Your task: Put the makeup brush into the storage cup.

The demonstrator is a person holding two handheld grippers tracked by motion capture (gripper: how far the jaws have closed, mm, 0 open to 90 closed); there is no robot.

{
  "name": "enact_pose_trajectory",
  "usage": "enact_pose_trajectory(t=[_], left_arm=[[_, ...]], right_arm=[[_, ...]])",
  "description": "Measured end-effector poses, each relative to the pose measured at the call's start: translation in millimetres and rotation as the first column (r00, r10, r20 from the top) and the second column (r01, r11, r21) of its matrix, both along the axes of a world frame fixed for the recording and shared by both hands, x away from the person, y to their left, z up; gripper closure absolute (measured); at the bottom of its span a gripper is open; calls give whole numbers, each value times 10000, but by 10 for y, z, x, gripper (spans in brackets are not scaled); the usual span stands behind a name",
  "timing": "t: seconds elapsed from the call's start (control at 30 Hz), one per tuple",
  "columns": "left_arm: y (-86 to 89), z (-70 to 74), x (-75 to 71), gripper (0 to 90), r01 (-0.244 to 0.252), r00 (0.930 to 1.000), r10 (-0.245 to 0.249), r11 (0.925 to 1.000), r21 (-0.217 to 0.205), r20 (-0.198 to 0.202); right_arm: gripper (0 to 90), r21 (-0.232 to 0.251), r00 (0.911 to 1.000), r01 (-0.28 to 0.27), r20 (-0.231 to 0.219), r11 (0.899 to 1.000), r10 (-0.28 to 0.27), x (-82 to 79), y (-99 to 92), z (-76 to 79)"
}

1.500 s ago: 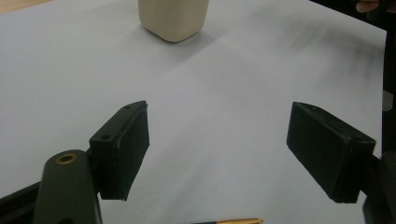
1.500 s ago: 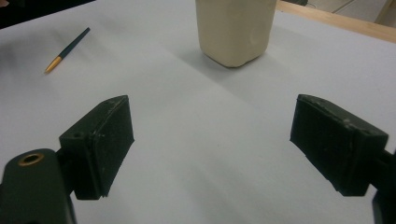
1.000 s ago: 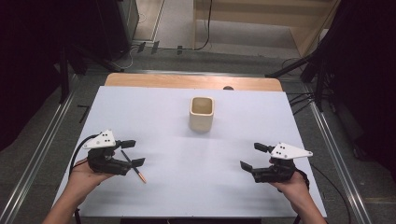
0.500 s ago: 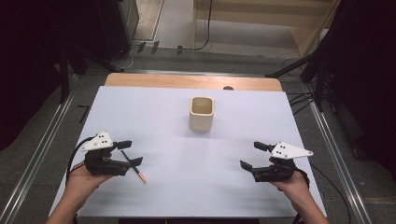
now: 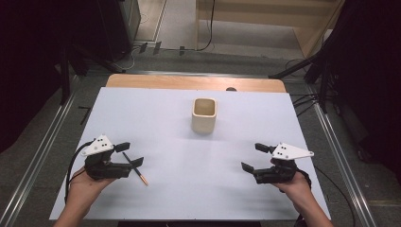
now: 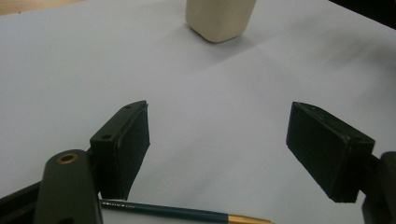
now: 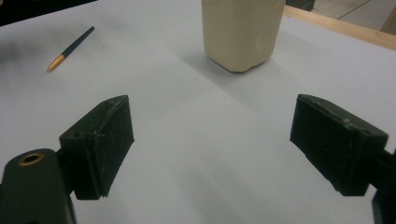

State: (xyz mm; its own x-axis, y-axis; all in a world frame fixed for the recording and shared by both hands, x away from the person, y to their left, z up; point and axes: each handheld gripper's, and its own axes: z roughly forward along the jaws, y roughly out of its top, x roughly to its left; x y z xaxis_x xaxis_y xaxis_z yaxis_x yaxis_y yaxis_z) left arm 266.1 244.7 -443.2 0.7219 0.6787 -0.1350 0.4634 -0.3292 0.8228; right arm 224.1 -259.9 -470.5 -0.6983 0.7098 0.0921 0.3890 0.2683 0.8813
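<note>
So the pencil (image 5: pixel 134 167) lies flat on the white table (image 5: pixel 161 118), right under the left tongs (image 5: pixel 130 154), which sit wide open over it, nothing gripped. In the left gripper view it runs crosswise beneath the jaws, gold end sticking out. The right tongs (image 5: pixel 254 157) are also spread open and empty, well apart from the pencil. The cream cup (image 5: pixel 204 115) stands upright beyond the pencil, toward the middle; can't see anything inside it.

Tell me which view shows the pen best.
The high view: the whole pen lies on the table by the left tool. The left gripper view cuts it at the bottom edge; the right gripper view shows it small and far.
</note>
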Motion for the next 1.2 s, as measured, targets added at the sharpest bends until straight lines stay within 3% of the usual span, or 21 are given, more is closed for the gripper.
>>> enact_pose_trajectory(t=[0.27, 0.33, 0.47, 0.67, 0.77, 1.0, 1.2], left_arm=[[-87, -15, 0, 224, -975, 9946, 979, 9952, -119, 356], [-147, -31, 0, 225, -1489, 9882, 1496, 9886, -207, 340], [-196, -27, -16, 228, -1937, 9788, 1931, 9811, 25, 677], [-195, -48, 5, 228, -2253, 9740, 2250, 9742, 104, 255], [-189, -30, 15, 228, -2351, 9718, 2353, 9719, 134, -182], [-179, 18, 13, 233, -2633, 9634, 2657, 9628, 611, -362], [-153, 30, 60, 233, -2726, 9553, 2813, 9572, 969, -909]], right_arm=[[140, 22, 10000, 48, 32, 10000, -48, -3, -4, 5], [140, -7, 10000, 47, 23, 10000, -47, -6, -3, 4], [140, 39, 10000, 25, 34, 10000, -25, -13, -2, 12], [140, 143, 9999, -46, 143, 9999, 44, -31, 16, 31], [140, 129, 9998, -102, 155, 9999, 100, -41, 25, 29], [140, 185, 9997, -215, 114, 9996, 213, -40, 11, 21], [141, 104, 9998, -211, 71, 9997, 210, -28, 24, 17]])
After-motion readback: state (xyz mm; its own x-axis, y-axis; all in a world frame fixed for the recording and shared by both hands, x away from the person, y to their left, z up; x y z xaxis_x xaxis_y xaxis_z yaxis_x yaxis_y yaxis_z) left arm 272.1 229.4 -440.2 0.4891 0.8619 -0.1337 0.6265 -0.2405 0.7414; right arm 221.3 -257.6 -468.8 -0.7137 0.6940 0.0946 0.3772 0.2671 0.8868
